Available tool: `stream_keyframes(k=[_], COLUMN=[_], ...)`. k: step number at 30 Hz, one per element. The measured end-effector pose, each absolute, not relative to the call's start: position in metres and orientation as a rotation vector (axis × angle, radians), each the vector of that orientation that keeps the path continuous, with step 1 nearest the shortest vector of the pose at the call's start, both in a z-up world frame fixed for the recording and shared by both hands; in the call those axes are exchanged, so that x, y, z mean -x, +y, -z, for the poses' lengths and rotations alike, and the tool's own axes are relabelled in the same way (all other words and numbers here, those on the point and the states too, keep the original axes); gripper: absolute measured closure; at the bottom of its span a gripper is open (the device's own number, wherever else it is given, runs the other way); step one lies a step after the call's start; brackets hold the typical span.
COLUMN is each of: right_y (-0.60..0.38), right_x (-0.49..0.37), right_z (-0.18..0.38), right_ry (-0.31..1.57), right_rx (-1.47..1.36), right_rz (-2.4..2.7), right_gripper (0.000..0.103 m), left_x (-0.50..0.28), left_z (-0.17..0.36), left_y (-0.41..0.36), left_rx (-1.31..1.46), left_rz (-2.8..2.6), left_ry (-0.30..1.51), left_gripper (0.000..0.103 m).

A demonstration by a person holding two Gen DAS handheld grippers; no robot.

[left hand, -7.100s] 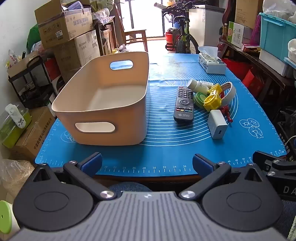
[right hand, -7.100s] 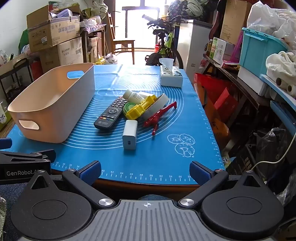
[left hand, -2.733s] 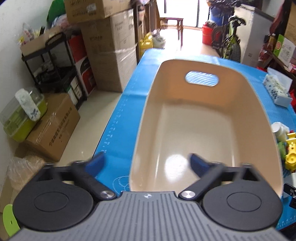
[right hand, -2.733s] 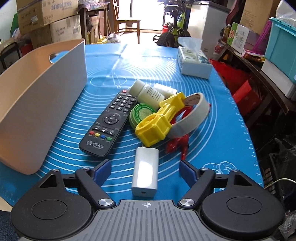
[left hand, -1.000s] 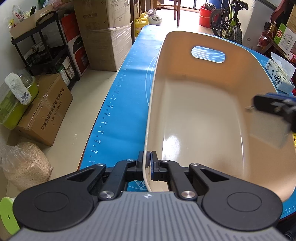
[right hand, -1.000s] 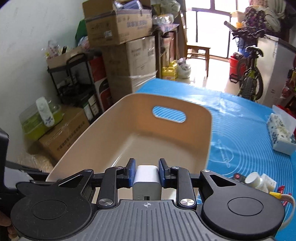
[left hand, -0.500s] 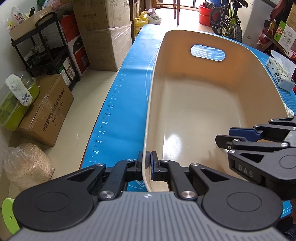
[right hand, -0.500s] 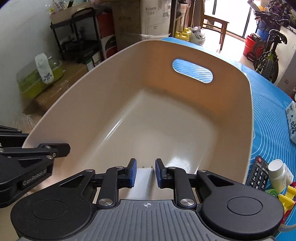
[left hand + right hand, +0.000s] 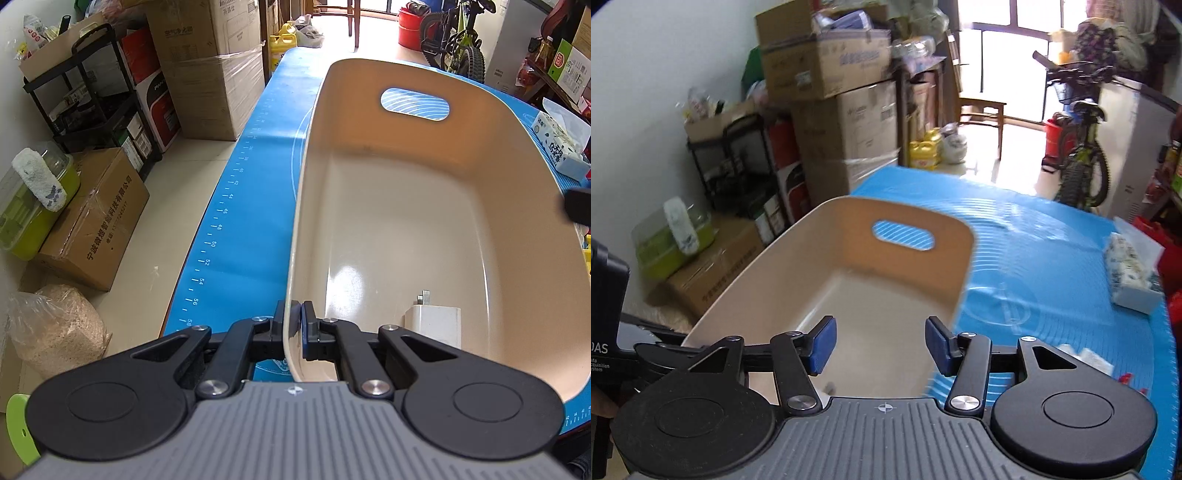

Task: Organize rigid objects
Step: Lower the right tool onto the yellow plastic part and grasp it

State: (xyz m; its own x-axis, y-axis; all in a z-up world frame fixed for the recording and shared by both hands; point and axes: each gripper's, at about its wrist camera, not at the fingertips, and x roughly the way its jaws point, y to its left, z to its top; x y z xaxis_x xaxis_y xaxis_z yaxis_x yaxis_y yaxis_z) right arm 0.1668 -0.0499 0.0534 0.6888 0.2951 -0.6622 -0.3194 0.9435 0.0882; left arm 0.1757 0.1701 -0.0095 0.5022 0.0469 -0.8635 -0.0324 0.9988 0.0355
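The white charger point(image 9: 434, 320) lies on the floor of the beige bin point(image 9: 480, 155), near its front wall, prongs pointing away. The left gripper point(image 9: 293, 325) has its fingers clamped on the bin's near rim, likely to steady it while things go in. The right gripper point(image 9: 879, 345) hangs above the bin, fingers spread and empty, its load apparently delivered.

**Print around the blue mat**

The mat point(image 9: 236, 229) carries a white ruler along its left edge: 40, 42, 44, 46, 48, 50, 52, 54, 56, 58. Left of it, a floor carton point(image 9: 99, 218) bears Chinese lettering. The left gripper's body point(image 9: 602, 347) shows "DAS".
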Motion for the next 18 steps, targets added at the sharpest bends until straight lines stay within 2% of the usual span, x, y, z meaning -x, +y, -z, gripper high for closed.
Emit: stream_keyframes(k=[6,18], right_y=[-0.113,-0.182], right_x=[-0.158,-0.143], right_z=[-0.046,0.024], right_ry=[0.740,0.846], right_rx=[0.004,0.011], right_rz=[-0.228,-0.050], right_gripper=[0.037,0.037], left_x=[-0.176,-0.175], left_z=[0.010,0.009], left_y=[0.170,0.170], left_rx=[-0.015,-0.014], left_rz=[-0.048,-0.048], left_ry=[1.043,1.042], left_gripper=[0.095,0.094])
